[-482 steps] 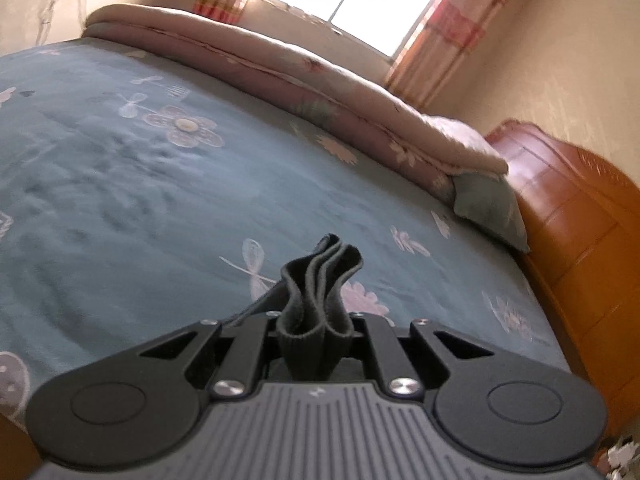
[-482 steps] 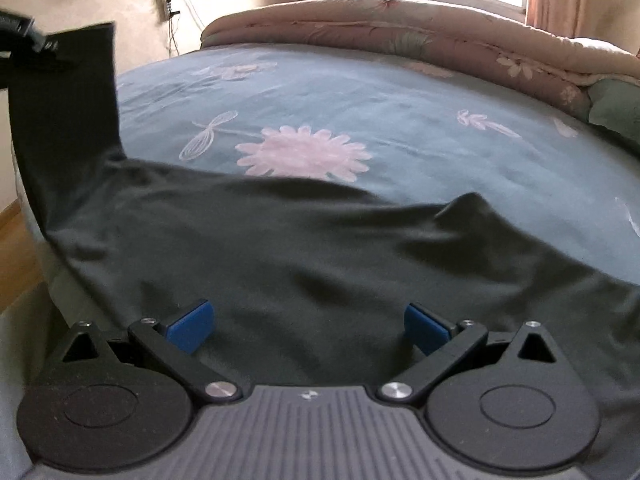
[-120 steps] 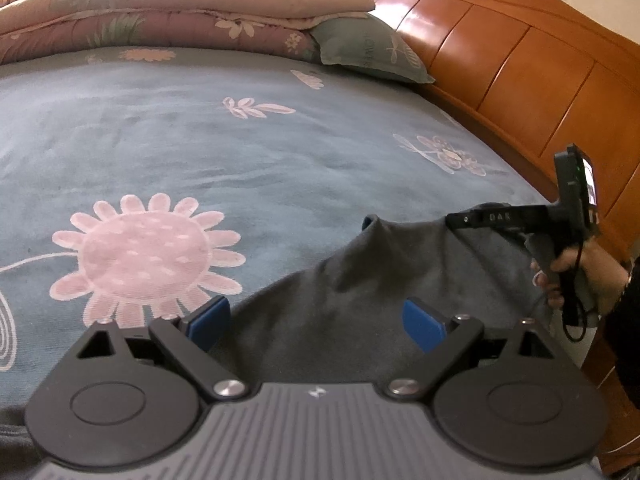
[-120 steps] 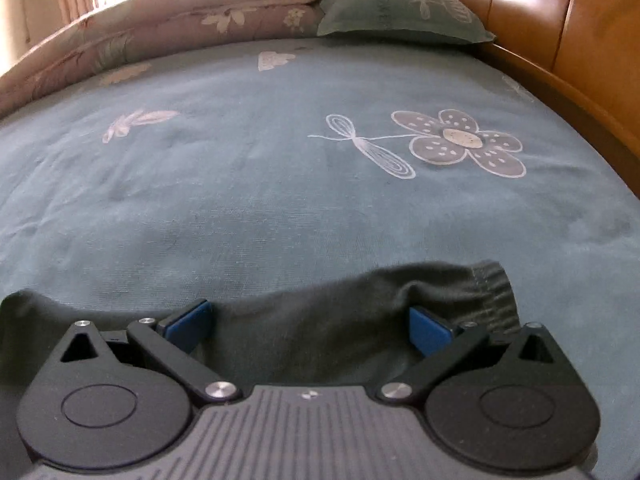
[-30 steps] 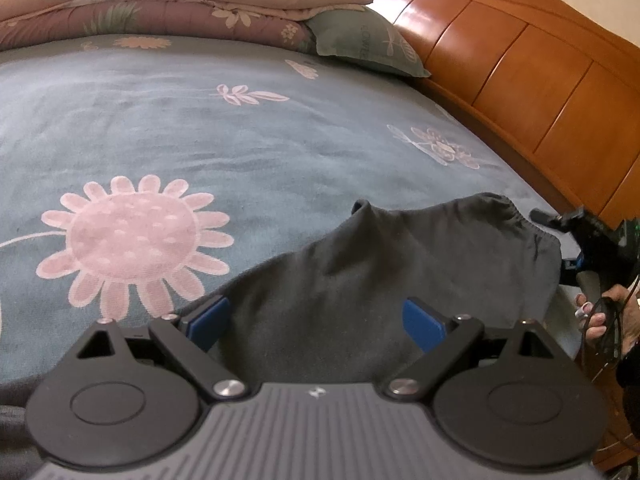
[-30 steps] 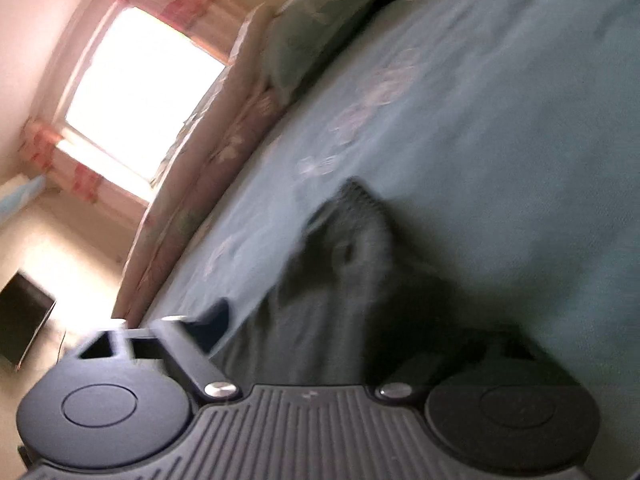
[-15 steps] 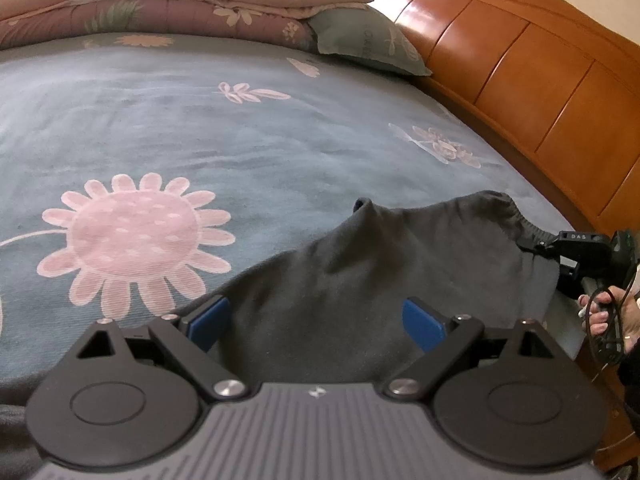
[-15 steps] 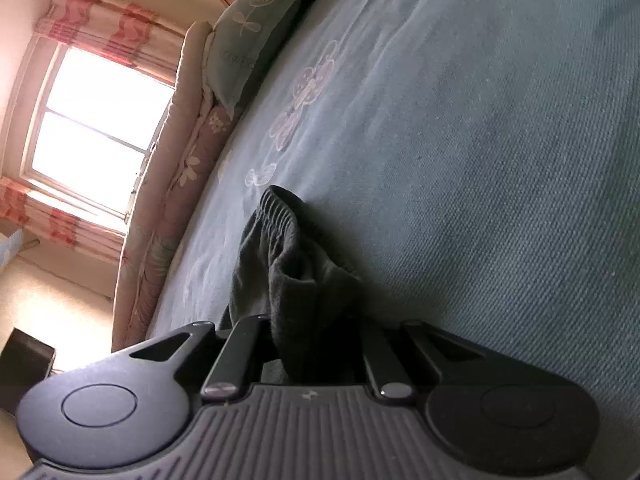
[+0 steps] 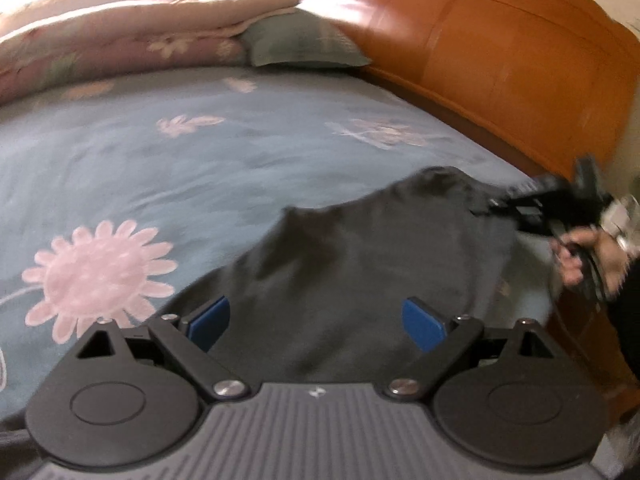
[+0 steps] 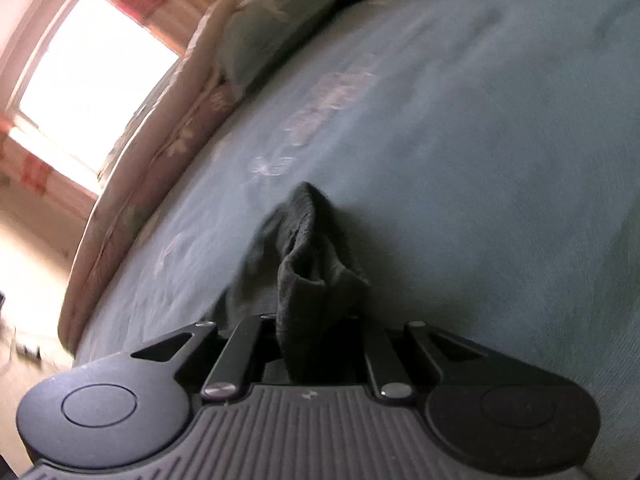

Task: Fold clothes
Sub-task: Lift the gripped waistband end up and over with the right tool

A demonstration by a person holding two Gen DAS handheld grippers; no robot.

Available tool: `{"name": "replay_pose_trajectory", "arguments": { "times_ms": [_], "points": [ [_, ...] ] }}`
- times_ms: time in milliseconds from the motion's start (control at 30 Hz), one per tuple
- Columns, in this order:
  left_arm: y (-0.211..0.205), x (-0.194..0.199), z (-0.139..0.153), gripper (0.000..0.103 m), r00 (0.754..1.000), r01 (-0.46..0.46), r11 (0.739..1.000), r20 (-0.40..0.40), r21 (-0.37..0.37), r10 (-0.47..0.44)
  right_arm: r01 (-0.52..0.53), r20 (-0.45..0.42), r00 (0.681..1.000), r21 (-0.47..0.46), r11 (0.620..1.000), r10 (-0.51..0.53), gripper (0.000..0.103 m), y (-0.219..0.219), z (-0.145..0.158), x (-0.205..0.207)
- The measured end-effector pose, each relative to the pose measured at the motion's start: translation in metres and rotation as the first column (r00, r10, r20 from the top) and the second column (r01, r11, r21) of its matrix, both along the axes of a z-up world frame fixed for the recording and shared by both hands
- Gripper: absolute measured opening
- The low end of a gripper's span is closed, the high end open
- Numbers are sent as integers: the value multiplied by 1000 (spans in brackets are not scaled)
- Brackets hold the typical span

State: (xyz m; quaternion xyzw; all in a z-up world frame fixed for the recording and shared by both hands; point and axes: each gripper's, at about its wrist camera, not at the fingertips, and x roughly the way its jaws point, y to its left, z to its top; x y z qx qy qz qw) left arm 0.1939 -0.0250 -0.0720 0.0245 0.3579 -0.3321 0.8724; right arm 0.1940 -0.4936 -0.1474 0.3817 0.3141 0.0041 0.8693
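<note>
A dark grey garment (image 9: 360,248) lies spread on the near right part of the bed (image 9: 168,168), its far edge bunched toward the wooden headboard (image 9: 500,60) side. The right gripper (image 10: 316,344) is clamped on a gathered end of the cloth, which stands up in folds between its closed fingers; in the left wrist view this same gripper (image 9: 520,208) shows at the garment's right end, held by a hand (image 9: 592,252) beside the bed's edge. Pinching that end gives a firm hold on a corner or hem, likely so it can be carried over the rest of the fabric.

The left gripper (image 9: 316,320) hovers low over the near part of the garment with its blue pads (image 9: 424,322) wide apart and nothing between them, placed as if to take the near edge or pin the cloth while the other end is drawn. Both views are blurred, so the garment's exact shape and how many layers it already has cannot be told.

A folded quilt (image 9: 120,44) and a pillow (image 9: 296,44) sit at the far side, well clear.
</note>
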Motion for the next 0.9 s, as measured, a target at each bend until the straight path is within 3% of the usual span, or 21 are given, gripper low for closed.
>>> {"name": "replay_pose_trajectory", "arguments": {
  "times_ms": [233,433,533,900],
  "points": [
    [6,-33,29,93,1000,29,998,9,64,-30,-143,24,989,-133,981,148,11,32,45,10],
    [25,-55,54,93,998,44,997,-46,64,-42,-224,60,970,-169,960,237,11,62,72,15],
    [38,-67,62,93,998,55,995,-36,81,-52,-257,84,958,-181,949,276,11,81,87,11],
    [80,-73,46,93,997,28,985,-80,171,-14,-379,128,897,-267,886,422,11,159,135,5]
  ]
}}
